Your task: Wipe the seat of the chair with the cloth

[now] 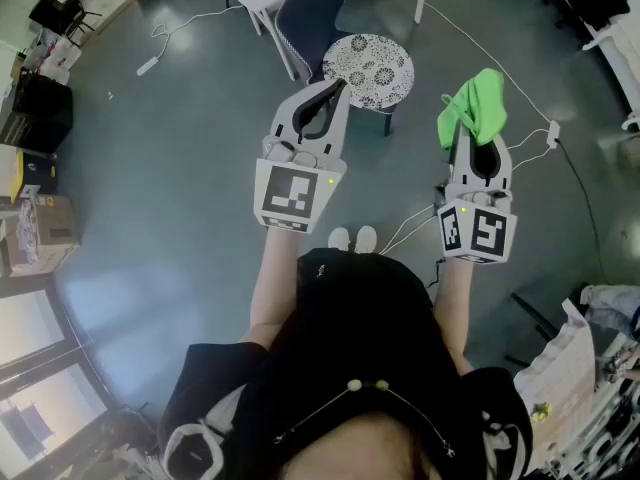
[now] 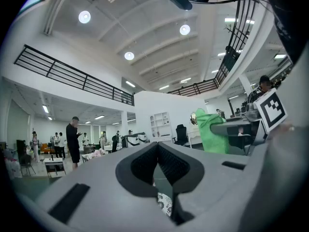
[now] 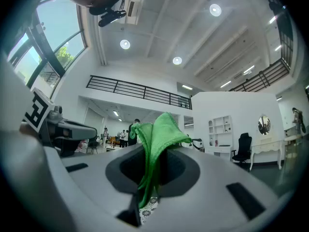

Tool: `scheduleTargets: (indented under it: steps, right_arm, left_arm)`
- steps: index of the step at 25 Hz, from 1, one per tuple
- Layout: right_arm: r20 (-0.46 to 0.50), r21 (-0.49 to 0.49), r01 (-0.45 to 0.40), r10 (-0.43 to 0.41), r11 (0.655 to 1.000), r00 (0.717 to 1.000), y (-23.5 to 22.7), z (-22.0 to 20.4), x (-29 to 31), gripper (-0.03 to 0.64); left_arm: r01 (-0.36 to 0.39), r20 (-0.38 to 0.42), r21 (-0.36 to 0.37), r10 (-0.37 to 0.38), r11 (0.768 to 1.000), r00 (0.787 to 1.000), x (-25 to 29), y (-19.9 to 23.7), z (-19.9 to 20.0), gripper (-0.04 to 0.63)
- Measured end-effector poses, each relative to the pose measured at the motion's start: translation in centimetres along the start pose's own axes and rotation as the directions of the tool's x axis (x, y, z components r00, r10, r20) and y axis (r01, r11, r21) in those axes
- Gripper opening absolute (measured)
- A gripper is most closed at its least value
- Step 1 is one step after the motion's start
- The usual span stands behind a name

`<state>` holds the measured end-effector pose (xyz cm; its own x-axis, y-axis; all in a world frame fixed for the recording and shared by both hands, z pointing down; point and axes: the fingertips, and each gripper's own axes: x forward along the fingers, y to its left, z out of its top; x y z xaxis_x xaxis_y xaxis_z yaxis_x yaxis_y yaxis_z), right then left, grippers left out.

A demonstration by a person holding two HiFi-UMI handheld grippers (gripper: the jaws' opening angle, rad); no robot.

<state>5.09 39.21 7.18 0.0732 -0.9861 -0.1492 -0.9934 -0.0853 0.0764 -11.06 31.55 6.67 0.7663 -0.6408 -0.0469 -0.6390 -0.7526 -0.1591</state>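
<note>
The fingers point(image 3: 179, 170) of the right gripper point(image 3: 153, 177) are clenched on a bright green cloth point(image 3: 159, 129). It is a soft, nubby rag whose folded top rises above the jaws in a peak, while a thin tail hangs below them. The left gripper point(image 2: 158, 164) has its ribbed black fingers point(image 2: 175, 167) pressed together with nothing between them. Both grippers are grey, wedge-shaped shells held side by side in the air above the glossy grey floor point(image 1: 180, 168). The chair point(image 1: 387, 118) stands on that floor ahead of them. Its round seat point(image 1: 368, 70) is covered in white fabric with dark floral medallions. The cloth hangs apart from the seat.
</note>
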Motion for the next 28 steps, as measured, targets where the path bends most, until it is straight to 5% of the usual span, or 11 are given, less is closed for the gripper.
scheduleTargets:
  steps: [9,28]
  right_arm:
    - [-0.018,-0.043,-0.011,0.01,0.999,1.0,0.4,0.2,0.3,0.048]
    - [-0.035,0.019,0.001,-0.001,1.0,0.999,1.3,-1.3,1.5,0.051]
  left_arm:
    - [-0.002,0.014,0.005,0.001,1.0,1.0,0.2,0.7,0.5,0.005]
    - [-0.032,-0.002,-0.057,0.032,0.998,0.999,-0.6,3.7,-2.1,0.005]
